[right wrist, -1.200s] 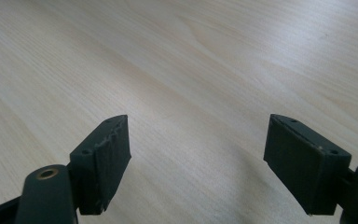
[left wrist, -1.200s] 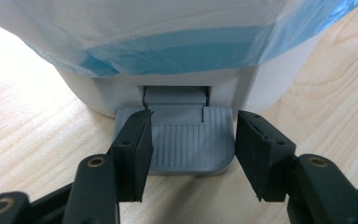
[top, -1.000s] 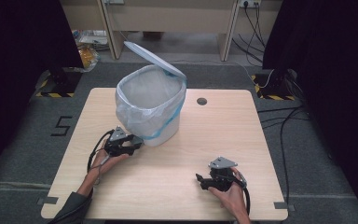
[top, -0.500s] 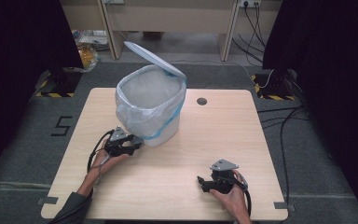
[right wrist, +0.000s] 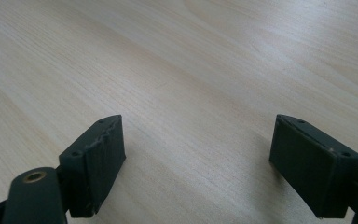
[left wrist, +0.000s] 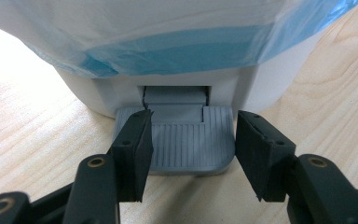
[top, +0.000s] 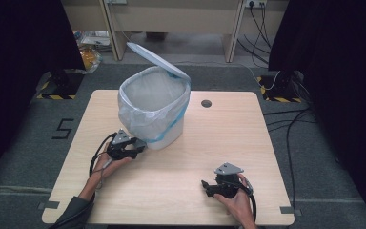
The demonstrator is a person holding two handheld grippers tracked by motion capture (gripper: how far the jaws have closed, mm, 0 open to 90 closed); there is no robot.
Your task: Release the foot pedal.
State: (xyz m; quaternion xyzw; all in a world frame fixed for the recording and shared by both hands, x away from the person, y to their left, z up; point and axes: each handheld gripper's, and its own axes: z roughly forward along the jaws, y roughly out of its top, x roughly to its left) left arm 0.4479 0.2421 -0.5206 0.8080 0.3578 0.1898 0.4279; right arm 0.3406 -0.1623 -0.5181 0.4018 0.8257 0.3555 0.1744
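A: High view: the bin (top: 155, 112) stands on the worktop (top: 228, 138), lid (top: 156, 58) up, left claw (top: 132, 148) at its foot.

B: Left claw view: narrowed jaws press the pedal (left wrist: 186, 142); keep pressure steady.

A: Right claw (right wrist: 198, 163) view: spread, empty, jaws just opening.

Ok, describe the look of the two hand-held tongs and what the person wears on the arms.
Both the left tongs and the right tongs are black, each topped by a grey three-cornered plate and trailing a black cable. Their jaws end in blocky black pads, with brass-coloured pins at the joints. A dark grey sleeve covers the left forearm.
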